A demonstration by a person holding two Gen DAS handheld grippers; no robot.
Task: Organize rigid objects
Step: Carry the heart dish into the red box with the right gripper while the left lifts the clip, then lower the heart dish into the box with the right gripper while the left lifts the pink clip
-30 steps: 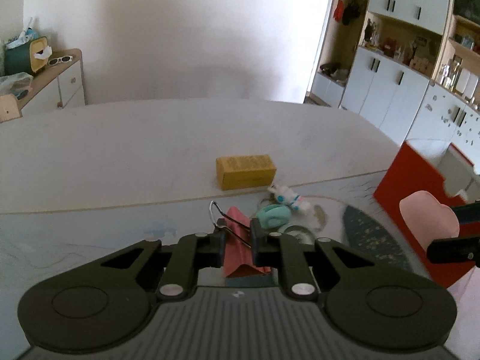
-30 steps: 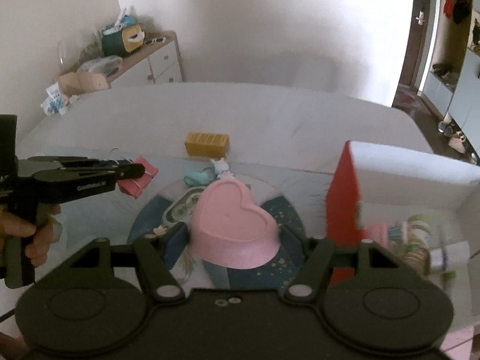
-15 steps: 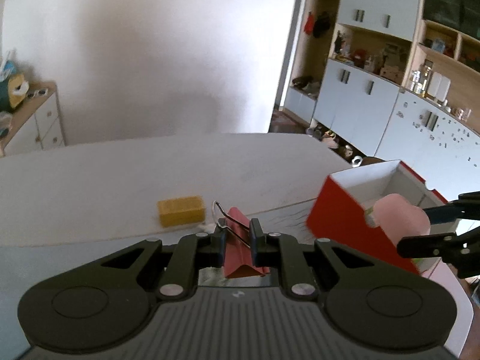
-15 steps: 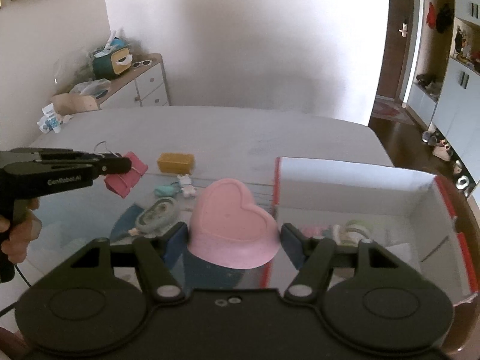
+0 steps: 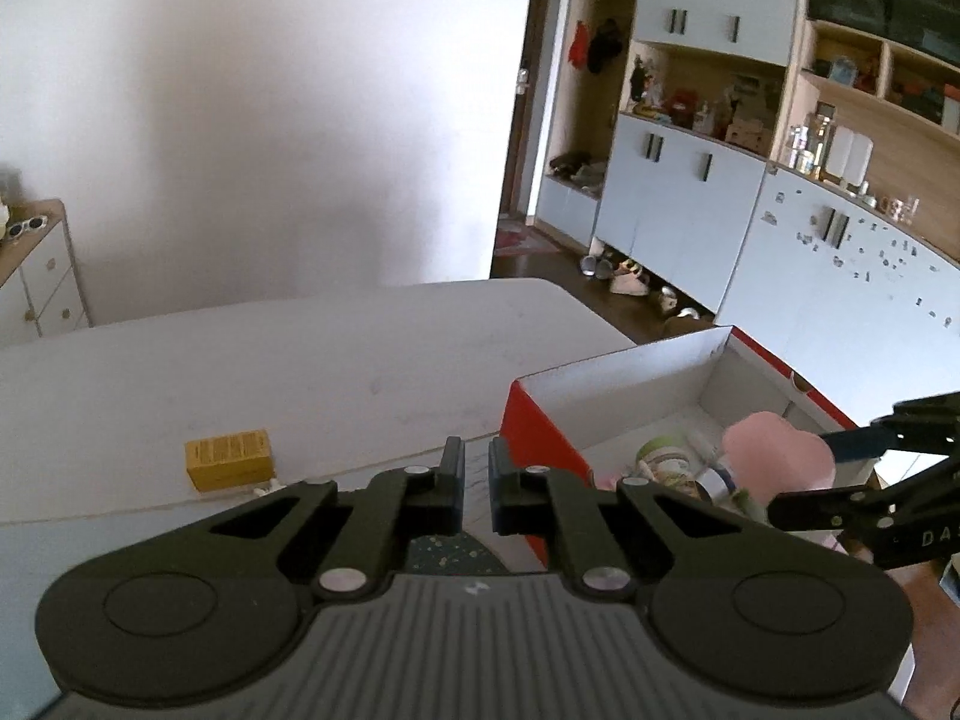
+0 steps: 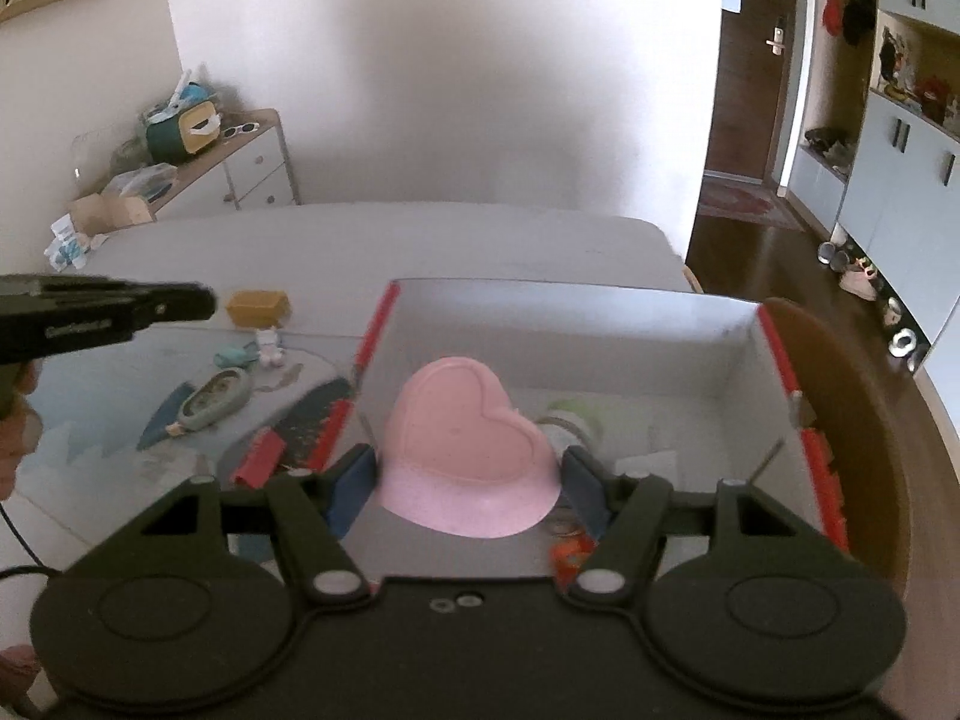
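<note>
The right tongs [image 6: 471, 477] clamp a pink heart-shaped dish [image 6: 471, 450] by its two sides, above the open red box [image 6: 804, 456] with white inner walls. Jars and tape rolls [image 5: 666, 465] lie in the box beneath the dish. The left tongs [image 5: 476, 483] have just been closing and stand shut, nothing between them. A red binder clip [image 6: 259, 455] lies on the bench [image 5: 270, 360] beside the box's left wall. A yellow block [image 5: 228, 459] sits well clear.

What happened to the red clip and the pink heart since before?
The left tool lost the red clip; its jaws shut empty, and the clip lies beside the red box. The right tool carried the pink heart over the box. Its grip stayed.
</note>
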